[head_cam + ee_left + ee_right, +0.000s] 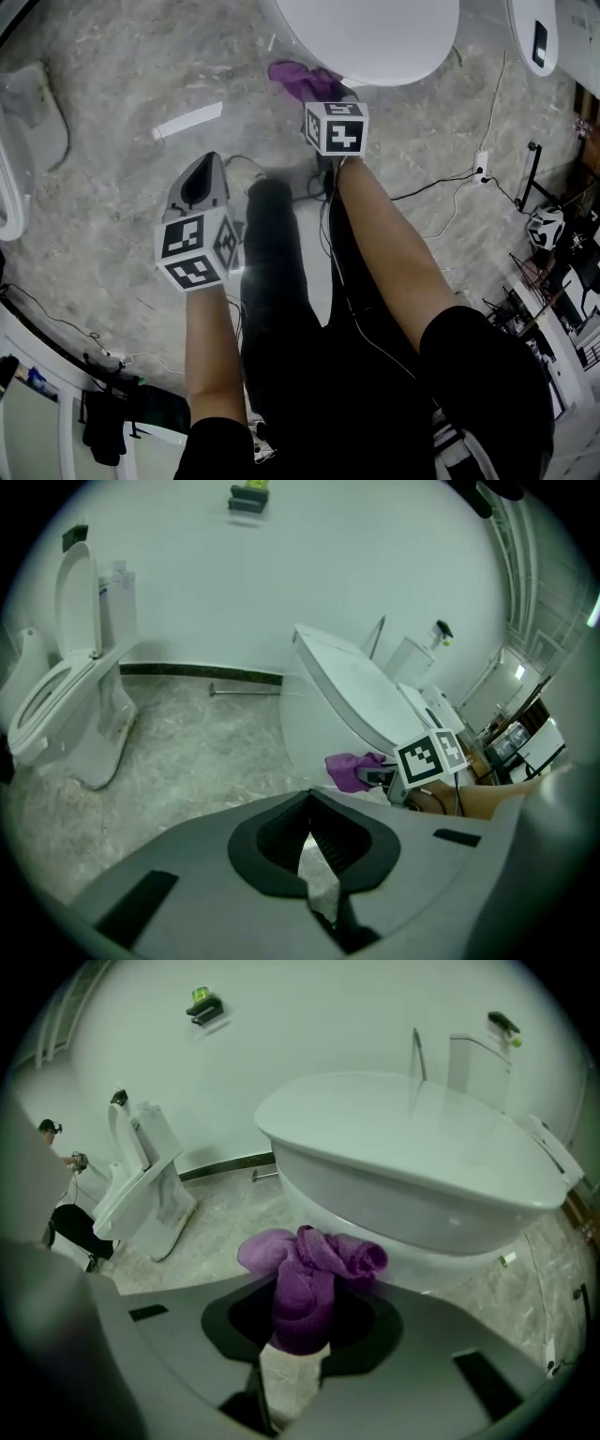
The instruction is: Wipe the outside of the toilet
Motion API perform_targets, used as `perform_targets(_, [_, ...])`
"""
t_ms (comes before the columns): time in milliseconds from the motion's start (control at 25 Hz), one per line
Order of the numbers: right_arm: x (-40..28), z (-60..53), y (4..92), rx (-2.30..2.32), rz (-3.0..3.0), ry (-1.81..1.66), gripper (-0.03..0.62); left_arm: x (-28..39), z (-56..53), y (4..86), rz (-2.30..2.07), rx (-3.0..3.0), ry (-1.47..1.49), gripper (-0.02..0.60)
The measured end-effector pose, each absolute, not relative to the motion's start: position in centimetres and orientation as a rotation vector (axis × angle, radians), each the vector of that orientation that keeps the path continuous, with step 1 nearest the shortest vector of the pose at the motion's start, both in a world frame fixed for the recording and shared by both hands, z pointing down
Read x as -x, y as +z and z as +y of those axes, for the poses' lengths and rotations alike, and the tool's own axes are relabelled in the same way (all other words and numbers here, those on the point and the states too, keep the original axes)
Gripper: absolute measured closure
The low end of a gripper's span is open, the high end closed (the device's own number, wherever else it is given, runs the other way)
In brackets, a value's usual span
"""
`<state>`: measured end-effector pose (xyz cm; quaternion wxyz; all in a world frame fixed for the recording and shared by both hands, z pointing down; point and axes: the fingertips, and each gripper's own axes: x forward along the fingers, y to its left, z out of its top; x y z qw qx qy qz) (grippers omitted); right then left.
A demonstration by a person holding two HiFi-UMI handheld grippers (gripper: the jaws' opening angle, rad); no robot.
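Forearms (211, 366) reach in from six o'clock of the head view. At twelve o'clock, the right gripper (300, 1309) pinches the purple cloth (314, 1258) just beside the toilet (412, 1176) bowl's front. At nine o'clock, the left gripper (310, 829) appears pressed together on nothing. The cloth looks soft, light and floppy, so a bunched-middle hold should give firm wiping contact.
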<state>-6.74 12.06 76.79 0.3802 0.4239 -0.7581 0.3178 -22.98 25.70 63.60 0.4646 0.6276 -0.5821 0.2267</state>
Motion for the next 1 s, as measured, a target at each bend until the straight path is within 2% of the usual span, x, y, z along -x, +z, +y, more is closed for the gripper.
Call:
perform_targets(600, [10.9, 10.4, 75.8, -1.351, -1.906, 0.931, 0.485, 30.0, 26.1, 64.9, -1.416, -1.542, 0.552, 0.583])
perform_targets(1000, [13.1, 8.5, 75.7, -1.598, -1.822, 1.057, 0.485, 32.6, 20.2, 65.4, -1.393, -1.566, 0.565, 0.583])
